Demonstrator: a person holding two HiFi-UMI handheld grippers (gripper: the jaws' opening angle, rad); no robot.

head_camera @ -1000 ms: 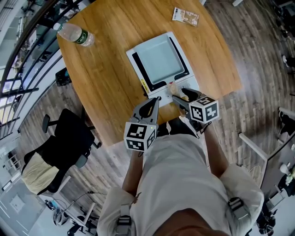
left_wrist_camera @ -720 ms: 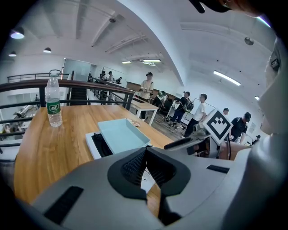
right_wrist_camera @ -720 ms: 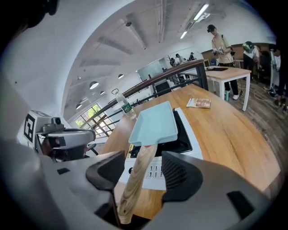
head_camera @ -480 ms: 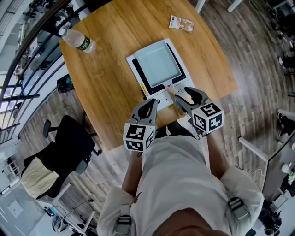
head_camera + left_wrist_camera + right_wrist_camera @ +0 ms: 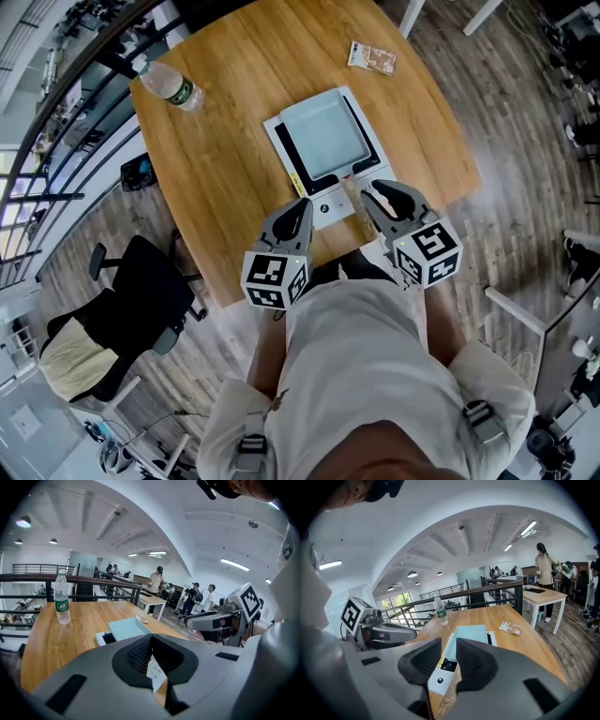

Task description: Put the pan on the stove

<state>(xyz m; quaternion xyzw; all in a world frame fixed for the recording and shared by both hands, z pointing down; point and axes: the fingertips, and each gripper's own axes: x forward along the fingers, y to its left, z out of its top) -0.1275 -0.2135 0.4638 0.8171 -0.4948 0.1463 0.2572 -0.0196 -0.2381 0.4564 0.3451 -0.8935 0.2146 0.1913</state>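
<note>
A white stove (image 5: 325, 205) lies on the round wooden table (image 5: 225, 141) with a pale blue square pan (image 5: 322, 134) resting on its black top. My left gripper (image 5: 305, 204) hovers at the stove's near-left corner, shut with nothing in it. My right gripper (image 5: 373, 192) hovers at the near-right corner; its jaws are closing with only air between them. The left gripper view shows the pan (image 5: 129, 627) beyond the shut jaw tips (image 5: 151, 637). Between the right gripper's (image 5: 447, 644) jaws, its own view shows the stove's (image 5: 439, 680) control end and the pan (image 5: 467, 634).
A plastic water bottle (image 5: 169, 86) lies at the table's far left, and a small printed packet (image 5: 372, 57) at the far side. A black office chair (image 5: 131, 300) stands on the floor to the left. People stand by other tables in the room (image 5: 544, 569).
The right gripper has drawn back from the stove's corner toward the table edge and its jaws have narrowed. The left gripper has hardly moved.
</note>
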